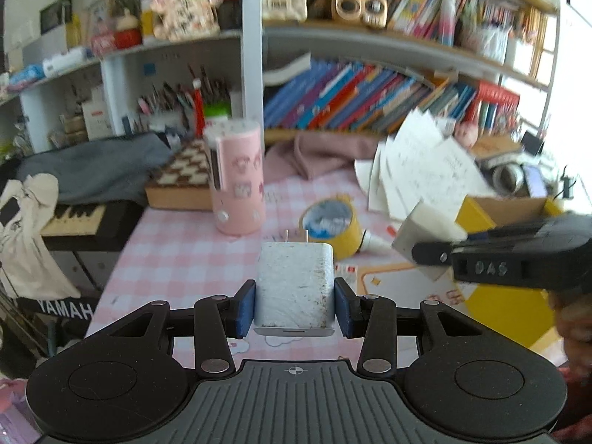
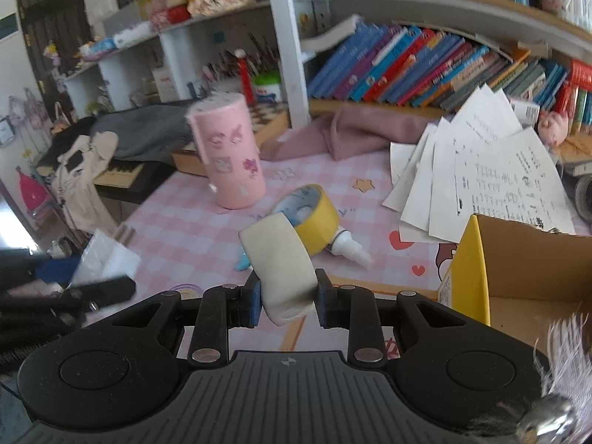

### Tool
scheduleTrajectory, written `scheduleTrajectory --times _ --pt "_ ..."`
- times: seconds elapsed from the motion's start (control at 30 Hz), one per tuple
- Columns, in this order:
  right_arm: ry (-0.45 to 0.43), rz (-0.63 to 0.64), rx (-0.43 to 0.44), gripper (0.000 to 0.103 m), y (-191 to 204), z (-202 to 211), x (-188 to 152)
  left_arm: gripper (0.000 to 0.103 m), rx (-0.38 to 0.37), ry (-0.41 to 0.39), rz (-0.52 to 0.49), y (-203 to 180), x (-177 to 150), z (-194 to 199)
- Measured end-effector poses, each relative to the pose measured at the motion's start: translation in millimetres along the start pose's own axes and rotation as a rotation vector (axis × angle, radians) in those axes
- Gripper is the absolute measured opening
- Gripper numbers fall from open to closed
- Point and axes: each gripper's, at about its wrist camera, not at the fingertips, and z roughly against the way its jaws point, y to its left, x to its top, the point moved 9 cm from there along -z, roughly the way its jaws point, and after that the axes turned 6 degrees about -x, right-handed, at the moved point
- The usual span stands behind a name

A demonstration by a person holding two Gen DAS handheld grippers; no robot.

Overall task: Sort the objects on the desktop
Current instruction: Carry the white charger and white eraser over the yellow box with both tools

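My left gripper (image 1: 295, 305) is shut on a white plug charger (image 1: 294, 285), held above the pink checked table with its prongs pointing away. My right gripper (image 2: 286, 301) is shut on a cream roll of tape (image 2: 281, 266), held above the table; the roll also shows at the right of the left wrist view (image 1: 425, 233). A yellow tape roll (image 2: 314, 218) lies on the table beyond it, with a small white glue bottle (image 2: 349, 248) beside it. A pink cylindrical holder (image 2: 229, 155) stands further back. An open yellow cardboard box (image 2: 481, 259) sits at the right.
Loose papers (image 2: 481, 170) lie fanned at the back right. A pink cloth (image 2: 351, 129), a chessboard box (image 1: 185, 177) and a keyboard (image 1: 74, 218) lie at the back and left. Bookshelves (image 1: 370, 100) rise behind the table.
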Motion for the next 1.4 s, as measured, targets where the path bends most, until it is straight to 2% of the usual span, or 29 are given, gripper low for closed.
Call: scheduleTrajectory --times 0.13,0.33,0.47,0.6,0.87,1.07,1.4 --pt "-0.044 -0.015 0.005 0.026 9 18 -3 0.042 -0.006 -0.03 -0.004 -5 -8 21" --pt "0.003 -0.013 0.011 0.026 26 43 -42 0.042 -0.074 0.015 0.012 -18 -44 41" --pt "-0.002 -0.038 -0.026 0.026 25 68 -66 0.042 -0.116 0.023 -0.003 -27 -59 56" --pt "-0.002 -0.098 -0.084 0.026 14 92 -92 0.042 -0.175 0.05 -0.029 -43 -76 61" --pt "0.001 -0.248 -0.245 0.026 -17 138 -143 0.042 -0.332 0.1 -0.146 -88 -96 65" --pt "-0.017 -0.326 -0.351 0.026 -38 170 -158 0.042 -0.432 0.096 -0.22 -119 -100 71" --pt "-0.024 -0.375 -0.455 0.026 -58 200 -176 0.042 -0.512 0.084 -0.268 -148 -99 73"
